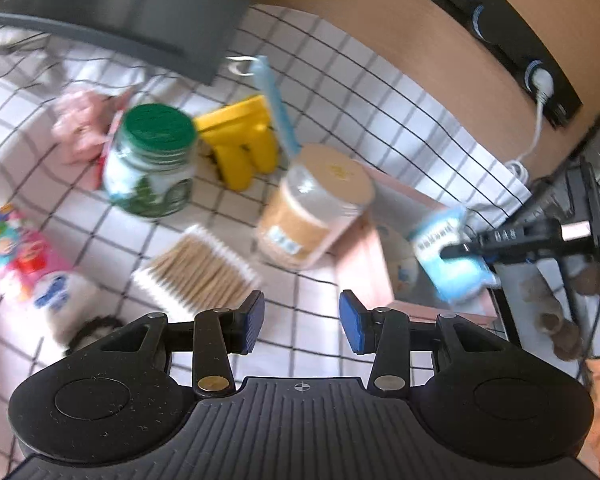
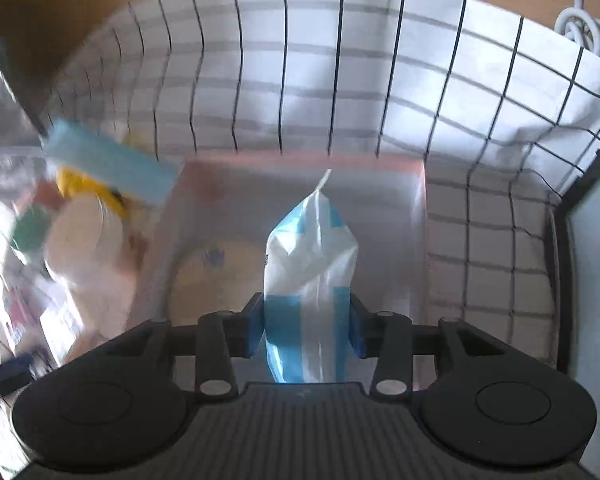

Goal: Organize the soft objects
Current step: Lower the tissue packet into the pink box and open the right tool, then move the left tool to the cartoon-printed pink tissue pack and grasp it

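Right gripper (image 2: 307, 330) jaws clenched on blue-white packet (image 2: 310, 276), hanging over pink box (image 2: 418, 216); one soft item already inside. Left gripper (image 1: 302, 322) released, idle. Pink pouch (image 1: 80, 128), tissue pack (image 1: 28, 264) at 10 o'clock left on worktop (image 1: 332, 80).

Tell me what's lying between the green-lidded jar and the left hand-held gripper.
A bundle of cotton swabs lies on the checked cloth between the green-lidded jar and the left hand-held gripper, shown in the left wrist view.
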